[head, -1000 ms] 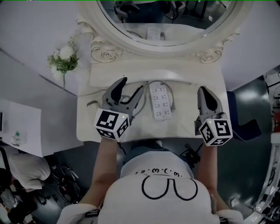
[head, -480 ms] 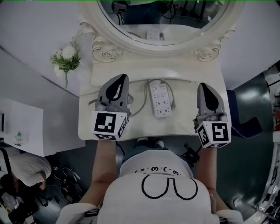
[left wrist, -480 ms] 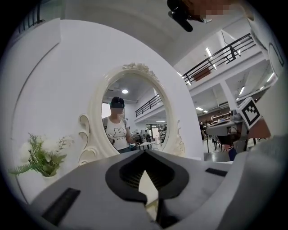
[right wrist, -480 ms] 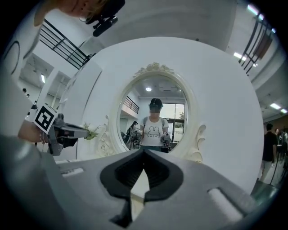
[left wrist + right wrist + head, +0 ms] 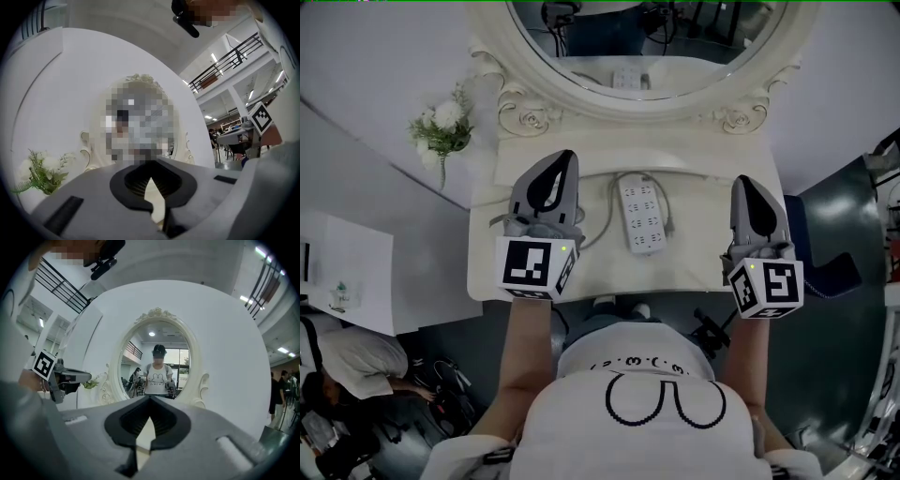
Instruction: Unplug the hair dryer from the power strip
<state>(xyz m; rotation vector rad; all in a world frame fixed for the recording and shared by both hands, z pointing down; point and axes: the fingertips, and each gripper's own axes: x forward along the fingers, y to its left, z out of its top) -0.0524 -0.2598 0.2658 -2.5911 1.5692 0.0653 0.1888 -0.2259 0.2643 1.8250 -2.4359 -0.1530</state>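
A white power strip [image 5: 642, 217] lies flat in the middle of the white vanity table [image 5: 591, 272]; I see no plug in its sockets. Its white cord [image 5: 608, 208] loops off its far end and round to the left. My left gripper [image 5: 560, 159] hovers above the table left of the strip, jaws shut with nothing between them. My right gripper [image 5: 743, 184] hovers right of the strip, also shut and empty. Both point level towards the mirror [image 5: 647, 37]. In the left gripper view the shut gripper [image 5: 151, 162] faces the mirror frame; the right gripper [image 5: 150, 398] does likewise. No hair dryer is plainly visible.
A small vase of white flowers [image 5: 441, 131] stands left of the table, also in the left gripper view as flowers [image 5: 42, 176]. The ornate oval mirror rises at the back edge. A dark chair [image 5: 816, 258] is at the right; clutter lies on the floor at lower left.
The left gripper's jaws went from wide open to shut and it straightened. Both grippers have risen a little above the table. The power strip has not moved.
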